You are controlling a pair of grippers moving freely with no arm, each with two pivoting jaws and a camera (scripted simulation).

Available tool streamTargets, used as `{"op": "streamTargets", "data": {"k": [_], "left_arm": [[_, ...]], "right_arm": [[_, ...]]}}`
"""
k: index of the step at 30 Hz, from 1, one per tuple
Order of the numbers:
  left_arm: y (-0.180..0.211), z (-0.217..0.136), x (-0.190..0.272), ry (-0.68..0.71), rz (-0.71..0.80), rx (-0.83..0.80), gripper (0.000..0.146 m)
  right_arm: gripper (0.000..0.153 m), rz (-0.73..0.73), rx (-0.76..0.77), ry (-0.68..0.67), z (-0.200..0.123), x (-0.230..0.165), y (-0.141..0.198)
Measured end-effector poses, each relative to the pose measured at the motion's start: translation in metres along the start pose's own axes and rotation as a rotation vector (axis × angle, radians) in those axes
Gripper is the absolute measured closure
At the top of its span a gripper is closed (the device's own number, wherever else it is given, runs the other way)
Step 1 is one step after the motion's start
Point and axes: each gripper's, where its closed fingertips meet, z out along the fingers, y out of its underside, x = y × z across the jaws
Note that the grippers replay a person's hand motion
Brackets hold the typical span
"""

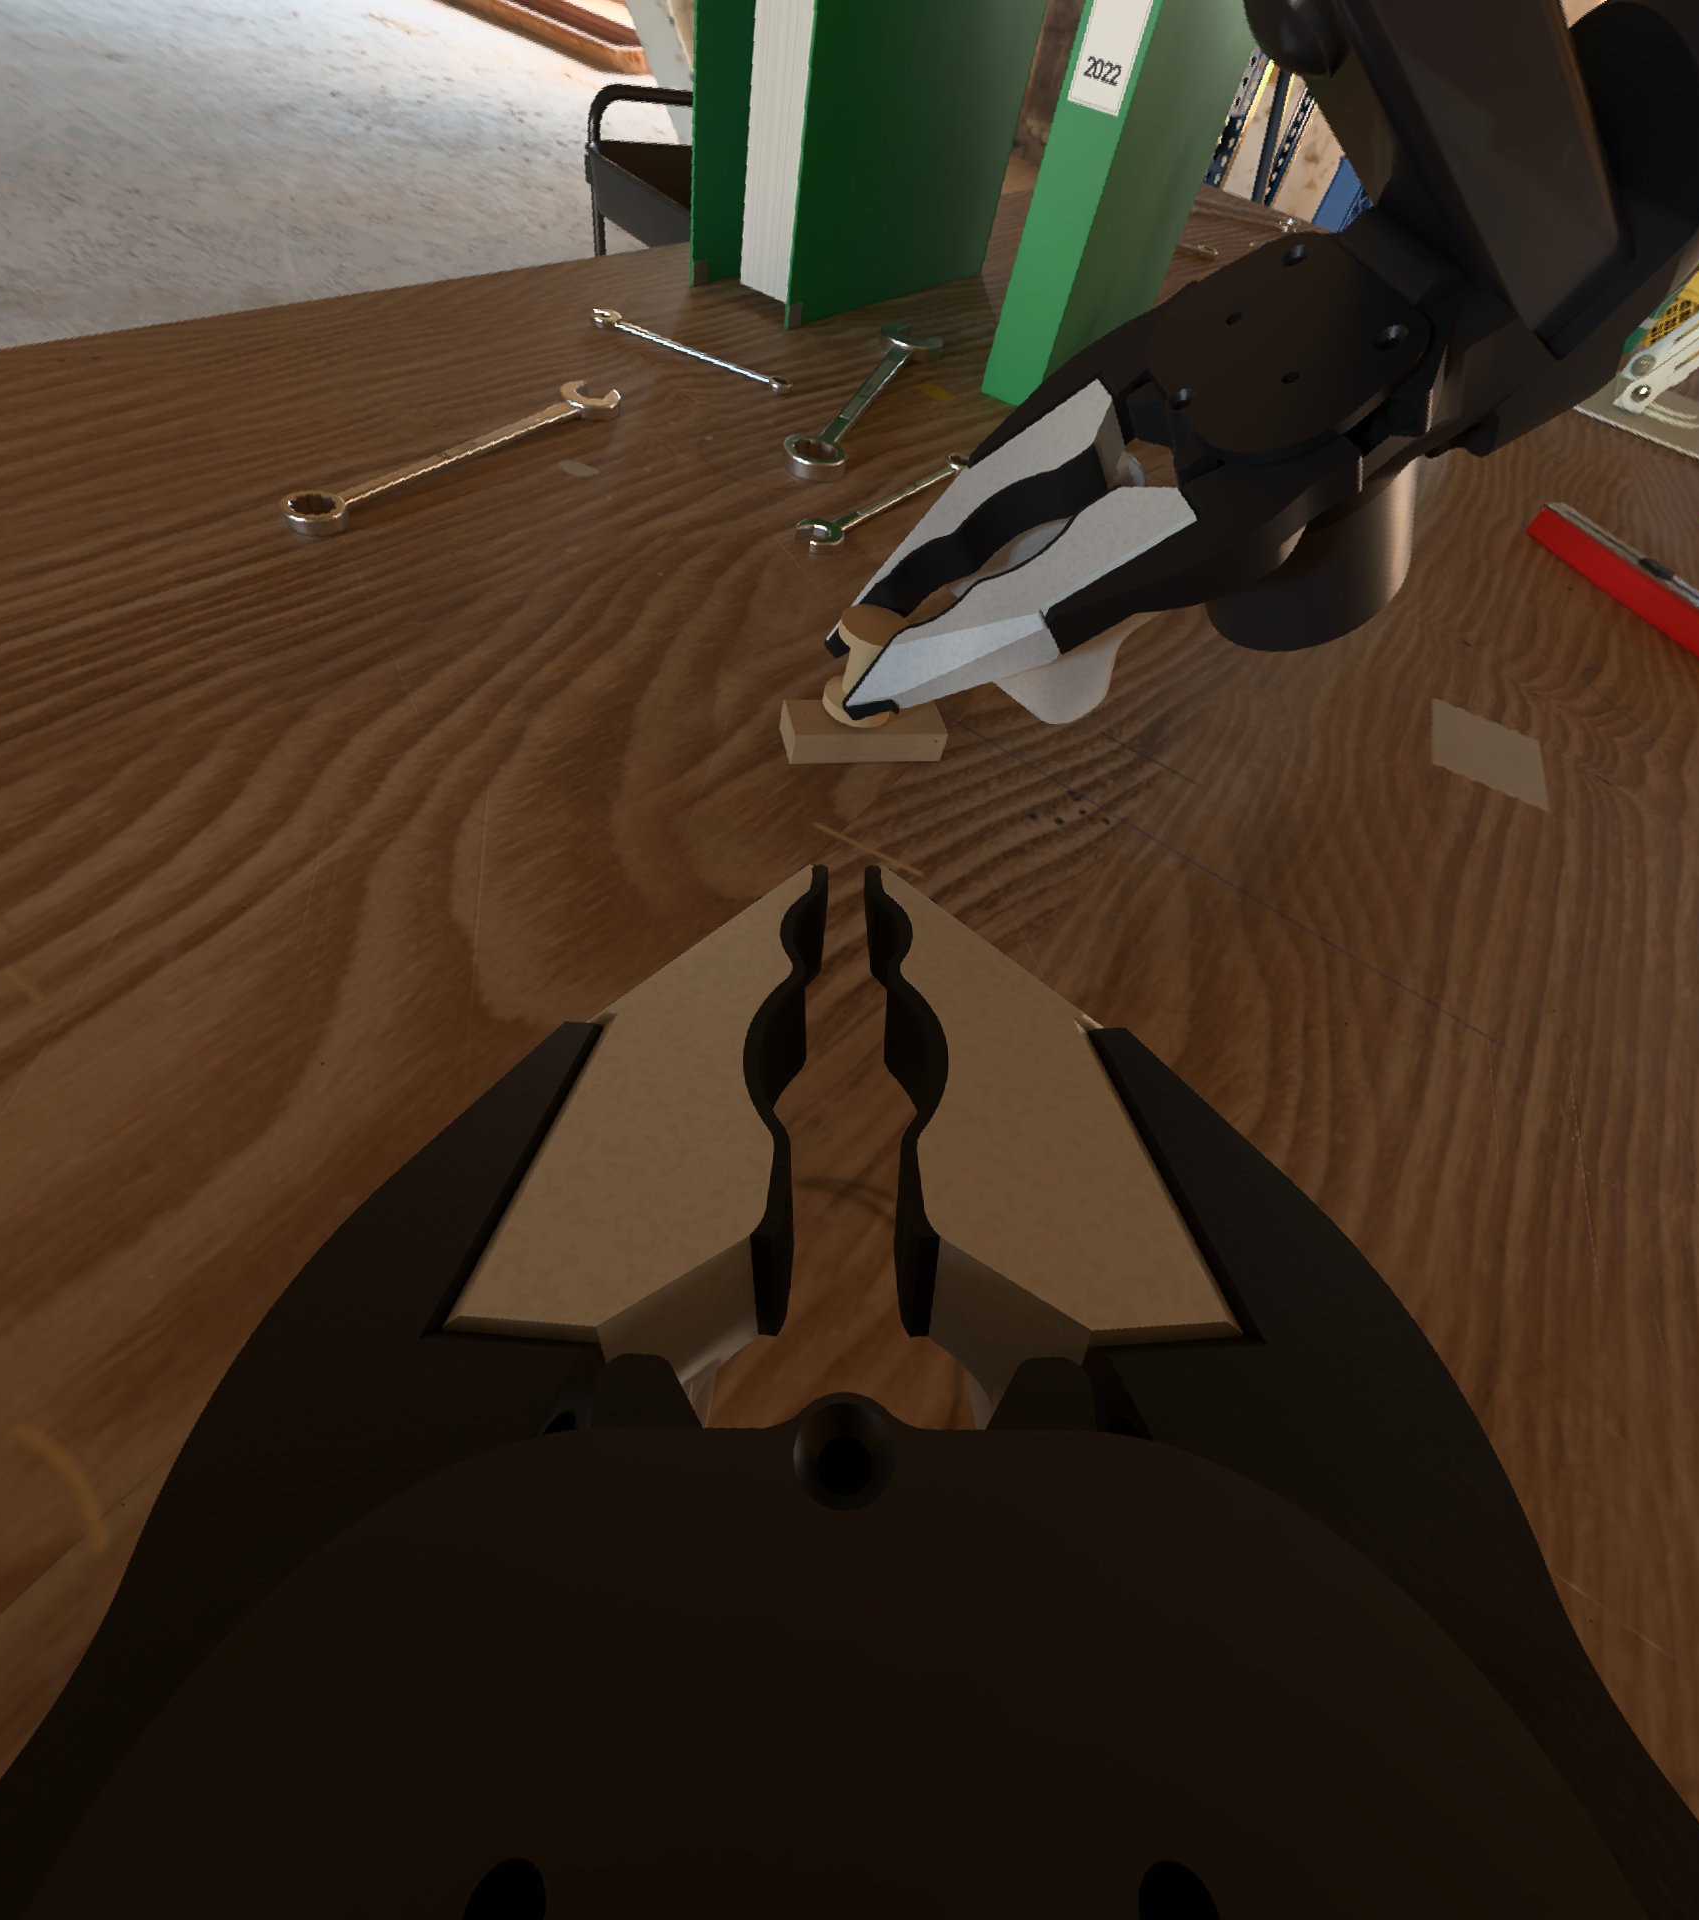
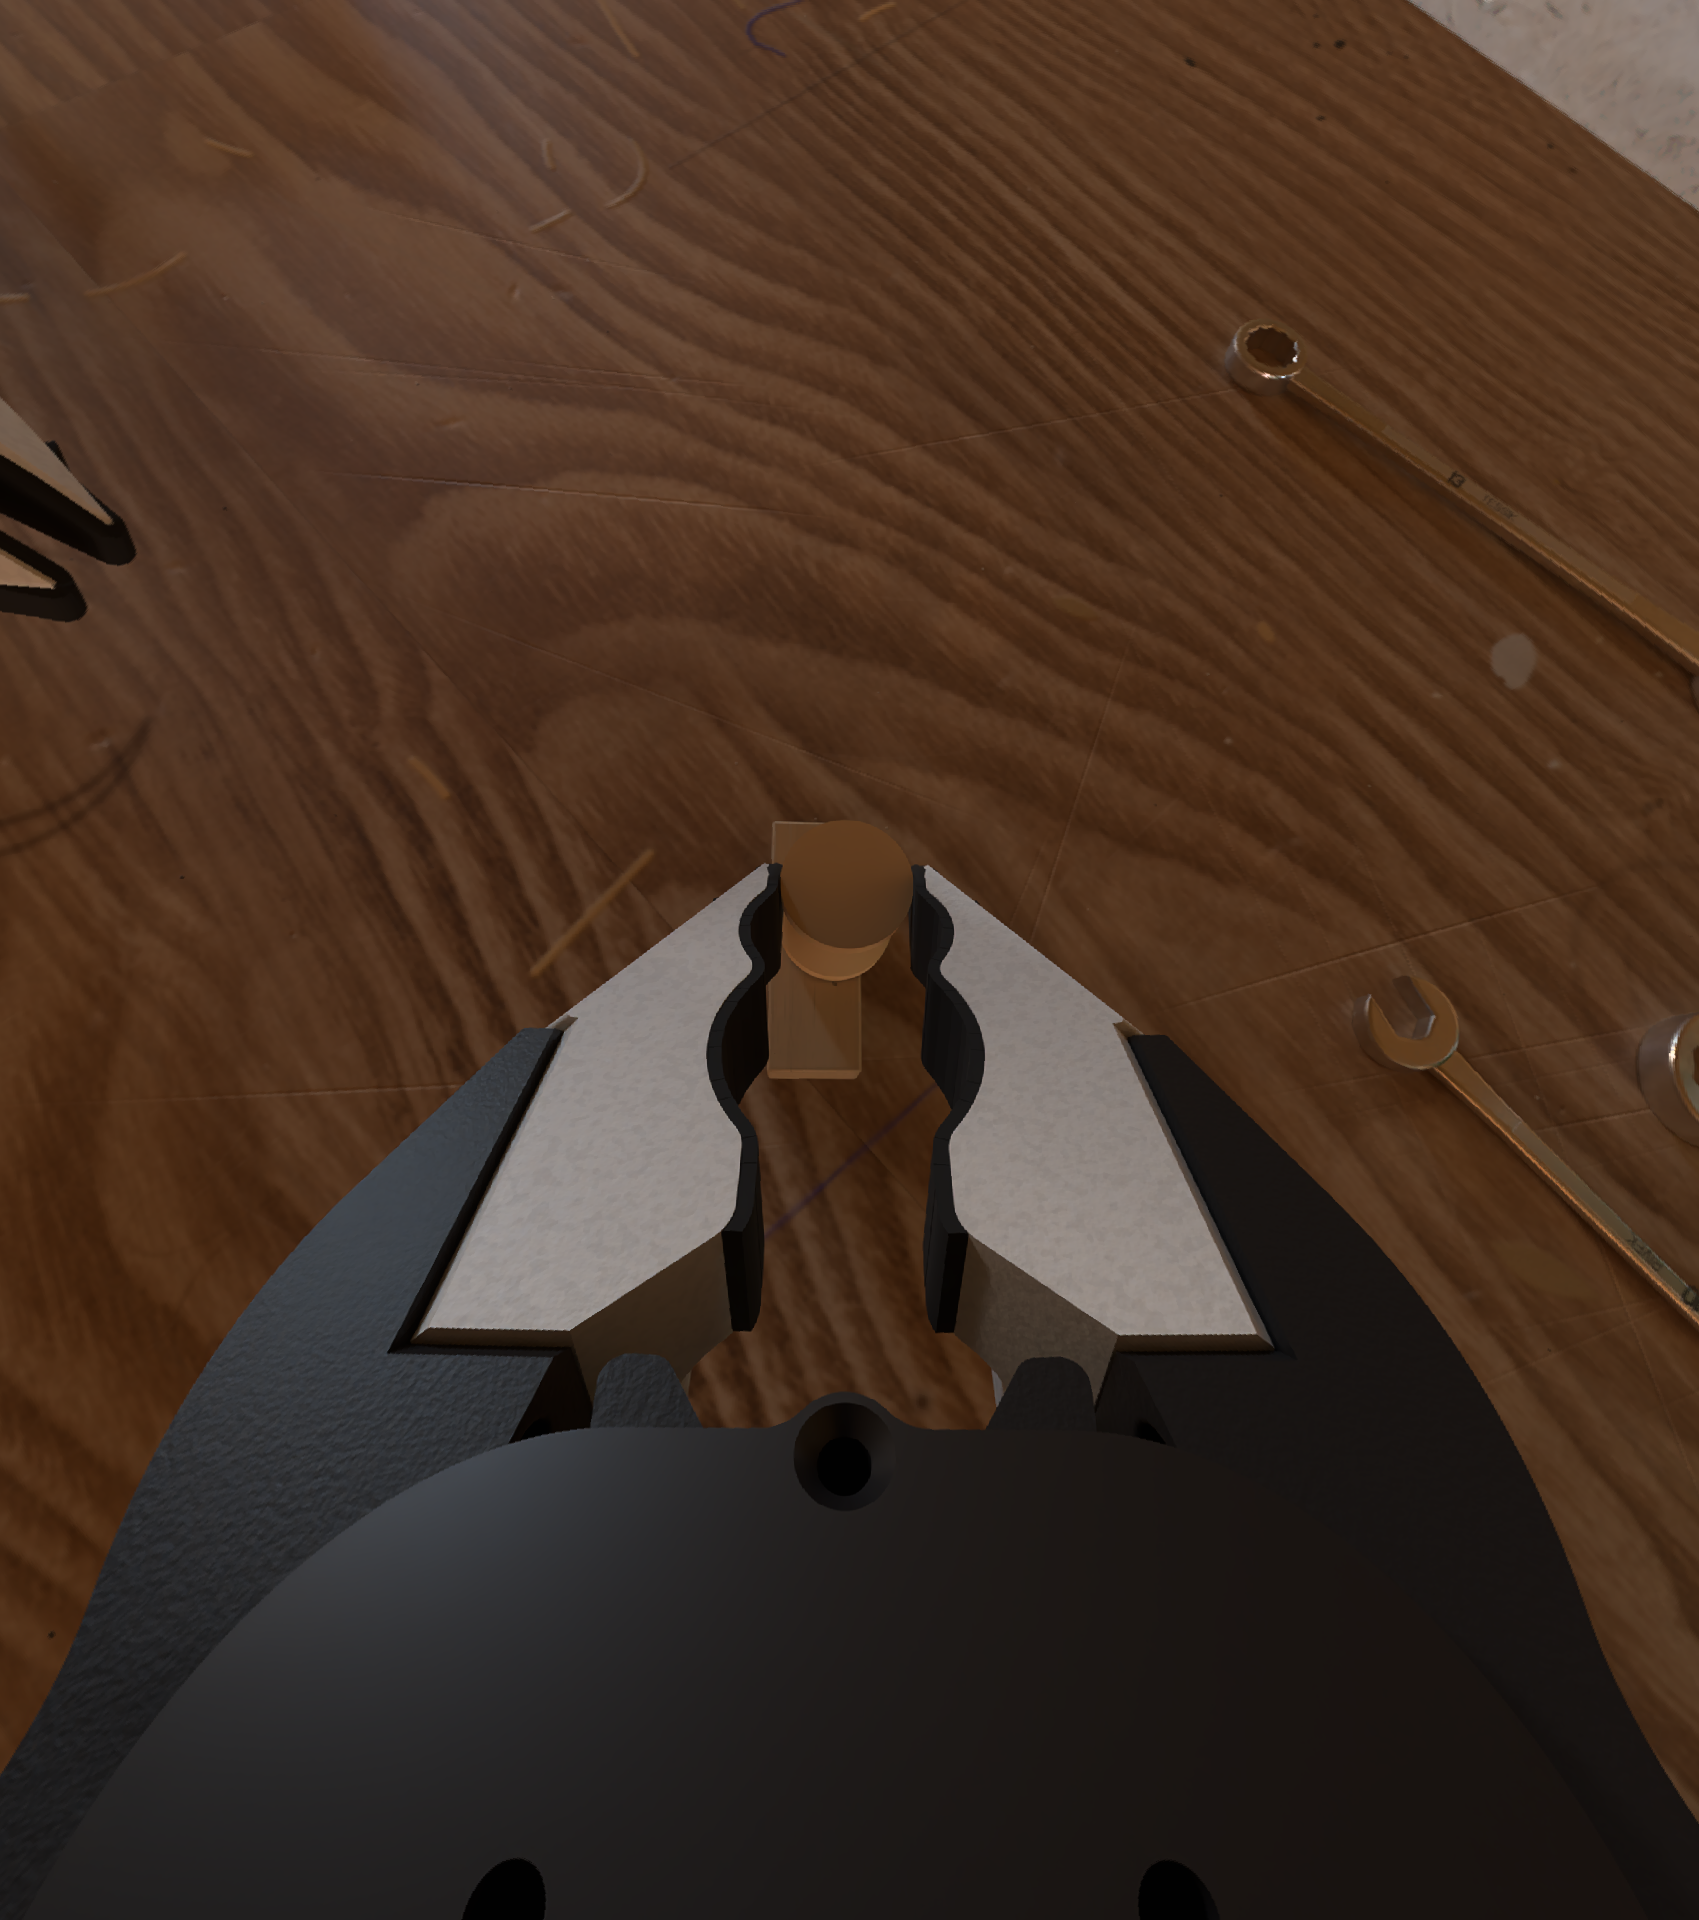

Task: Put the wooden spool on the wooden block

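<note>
The wooden spool [image 1: 864, 649] stands upright with its lower flange on the top of the small wooden block [image 1: 871, 740], which lies on the wooden table. My right gripper [image 1: 847, 675] reaches down from the right and is shut on the spool. In the right wrist view the spool [image 2: 843, 896] sits between the fingertips of the right gripper [image 2: 845, 883], with the block [image 2: 814, 1023] below it. My left gripper [image 1: 845, 878] is shut and empty, low over the table in front of the block. Its tips also show in the right wrist view [image 2: 86, 571].
Several metal wrenches [image 1: 450, 457] lie on the table behind the block; some show in the right wrist view [image 2: 1510, 530]. Green binders [image 1: 886, 156] stand at the back. A red flat tool [image 1: 1655, 597] lies at the right. A white object [image 1: 1068, 681] lies just right of the block.
</note>
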Motion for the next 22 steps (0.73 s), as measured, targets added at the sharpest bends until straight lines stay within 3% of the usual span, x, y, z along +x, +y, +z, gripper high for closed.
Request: {"op": "streamTargets", "data": {"k": [7, 10, 12, 14, 17, 20, 22], "left_arm": [[0.0, 0.0, 0.0, 0.006, -0.011, 0.0, 0.14], [0.0, -0.001, 0.0, 0.009, -0.017, 0.003, 0.14], [-0.001, -0.001, 0.0, 0.008, -0.014, 0.005, 0.14], [0.0, -0.001, 0.0, 0.007, -0.007, 0.002, 0.139], [0.001, 0.0, 0.002, 0.006, 0.011, -0.006, 0.139], [0.001, 0.001, 0.003, 0.012, 0.011, -0.015, 0.139], [0.001, 0.001, 0.002, 0.027, -0.01, -0.012, 0.138]], "right_arm": [[0.129, -0.003, 0.007, -0.033, -0.005, -0.002, 0.002], [0.097, -0.052, 0.016, -0.047, -0.012, 0.0, 0.006], [0.095, -0.124, 0.046, -0.063, -0.018, 0.0, 0.006], [0.093, -0.208, 0.128, -0.125, -0.031, -0.006, 0.002], [0.083, -0.38, 0.332, -0.352, -0.057, -0.025, -0.003], [0.078, -0.485, 0.507, -0.378, -0.071, -0.022, -0.008], [0.083, -0.515, 0.526, -0.458, -0.074, -0.026, -0.008]]}}
